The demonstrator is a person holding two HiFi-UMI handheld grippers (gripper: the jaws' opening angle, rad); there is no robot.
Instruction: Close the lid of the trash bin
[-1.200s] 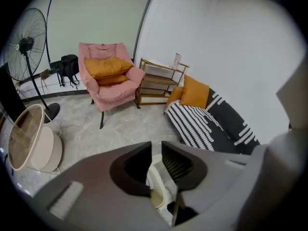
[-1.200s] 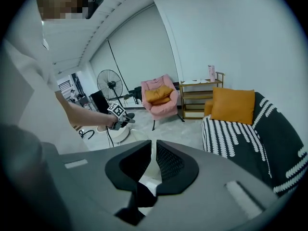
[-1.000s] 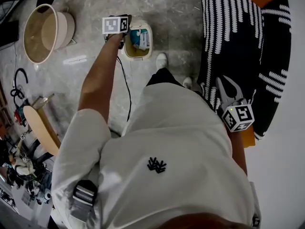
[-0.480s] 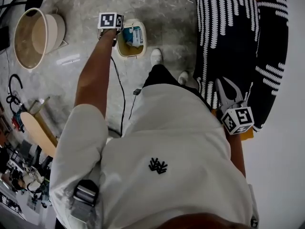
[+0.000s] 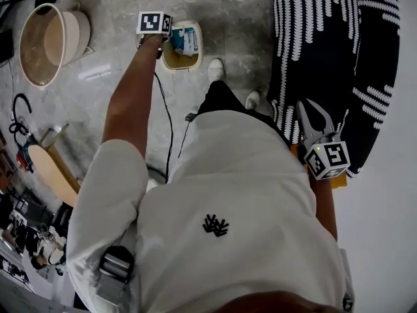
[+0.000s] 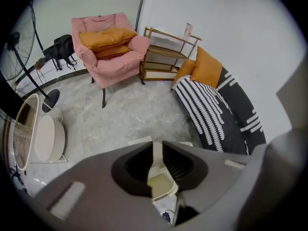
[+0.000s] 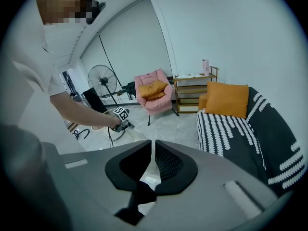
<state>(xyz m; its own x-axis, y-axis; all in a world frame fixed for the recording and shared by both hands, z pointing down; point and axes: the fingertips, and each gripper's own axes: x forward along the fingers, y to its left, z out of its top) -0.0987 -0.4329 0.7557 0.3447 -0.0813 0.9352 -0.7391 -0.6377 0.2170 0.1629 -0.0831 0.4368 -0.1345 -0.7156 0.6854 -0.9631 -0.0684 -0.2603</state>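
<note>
The cream trash bin [image 5: 179, 59] stands open on the marble floor, with a blue and white packet [image 5: 185, 41] inside. My left gripper [image 5: 159, 44] is at the bin's left rim, under its marker cube. In the left gripper view the left gripper [image 6: 158, 155] is shut on the thin cream lid [image 6: 156, 159], which stands edge-on between the jaws, with the bin's body [image 6: 161, 189] below. My right gripper [image 5: 311, 113] hangs at the person's right side by the striped sofa, away from the bin. In the right gripper view the right gripper [image 7: 153, 153] is shut with nothing between its jaws.
A round cream tub [image 5: 45, 41] stands left of the bin. The black and white striped sofa [image 5: 326, 38] fills the right side. A black cable [image 5: 166, 122] trails from the bin area. The person's shoe [image 5: 217, 68] is beside the bin. A pink armchair [image 6: 108, 47] and a shelf [image 6: 168, 54] stand further off.
The head view has shifted a little. My left gripper stays at the bin's left rim and the right gripper holds its place by the sofa.
</note>
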